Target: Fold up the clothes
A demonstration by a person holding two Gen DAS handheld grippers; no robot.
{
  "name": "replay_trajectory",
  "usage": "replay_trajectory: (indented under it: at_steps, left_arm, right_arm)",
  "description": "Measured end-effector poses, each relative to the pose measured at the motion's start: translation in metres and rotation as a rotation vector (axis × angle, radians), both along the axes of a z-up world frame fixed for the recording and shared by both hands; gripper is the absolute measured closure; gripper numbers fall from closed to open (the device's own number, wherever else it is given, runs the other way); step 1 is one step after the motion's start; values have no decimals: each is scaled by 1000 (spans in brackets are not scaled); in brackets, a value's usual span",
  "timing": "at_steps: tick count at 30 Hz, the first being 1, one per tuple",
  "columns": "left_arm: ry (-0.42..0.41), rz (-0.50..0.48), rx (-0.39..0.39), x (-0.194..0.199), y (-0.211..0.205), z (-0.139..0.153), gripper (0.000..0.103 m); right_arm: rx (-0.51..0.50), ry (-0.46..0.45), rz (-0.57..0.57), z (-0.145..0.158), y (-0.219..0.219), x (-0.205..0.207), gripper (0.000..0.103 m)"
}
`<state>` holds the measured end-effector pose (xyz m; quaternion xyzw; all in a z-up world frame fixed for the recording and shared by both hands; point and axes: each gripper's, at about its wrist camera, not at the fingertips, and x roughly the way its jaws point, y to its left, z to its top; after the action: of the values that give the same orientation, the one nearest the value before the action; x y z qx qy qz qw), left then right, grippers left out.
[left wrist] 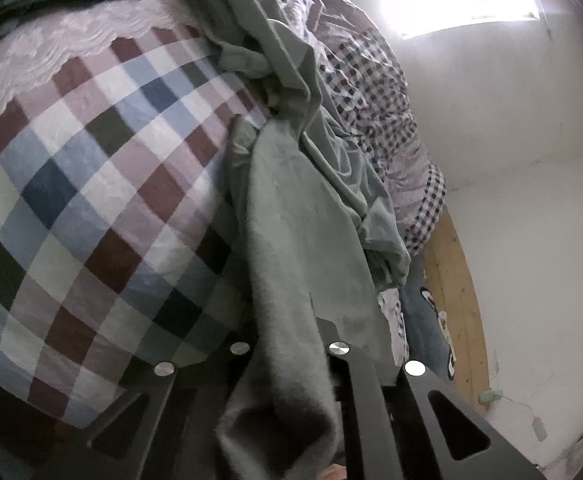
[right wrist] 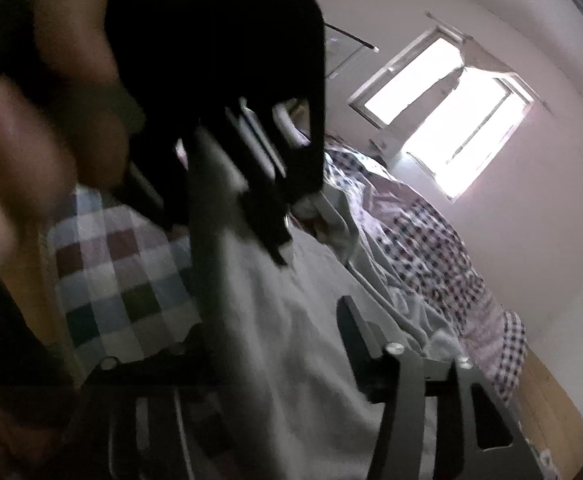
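The jaws of the left gripper (left wrist: 287, 356) are closed on the grey-green garment (left wrist: 307, 216), which is draped over the checked bedcover (left wrist: 103, 184). The same cloth is pinched by the right gripper (right wrist: 275, 360).

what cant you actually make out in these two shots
- Left wrist view: the left hand-held gripper tips are hidden by the grey-green garment draped between them.
- Right wrist view: motion blur smears the hand and the dark left gripper in front.
- Right hand-held gripper: fabric covers its fingertips, so its grip is unclear.
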<state>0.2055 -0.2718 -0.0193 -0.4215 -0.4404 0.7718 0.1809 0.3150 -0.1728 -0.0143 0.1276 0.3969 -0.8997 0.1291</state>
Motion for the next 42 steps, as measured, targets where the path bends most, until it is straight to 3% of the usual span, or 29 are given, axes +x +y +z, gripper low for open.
replay_trajectory:
  at_steps: [2,8,20,27,32,39,42]
  left_arm:
    - [4,-15,-15,-1,2,10,97]
    - [18,-42,-13,-10,15,35,98]
    - [10,-21,19,-27,23,68,98]
    - [3,-12,18,-34,22,70,98]
    - [-5,-2,22,-39,21,68,98]
    - [-18,-14,3,-40,20,61,98]
    - [-34,-7,7,-39,16,53,98]
  right_arm:
    - [7,20,-34,-3,5,1,37]
    - [9,79,-197,-9,24,-5,29]
    - [113,130,-456,-32,97,0,28]
    - [203,186,-541,-42,152,24,28]
    - [295,173,-623,-52,199,41,28]
    - [407,170,-620,-63,233,66,29]
    - [452,177,-572,-62,229,64,41]
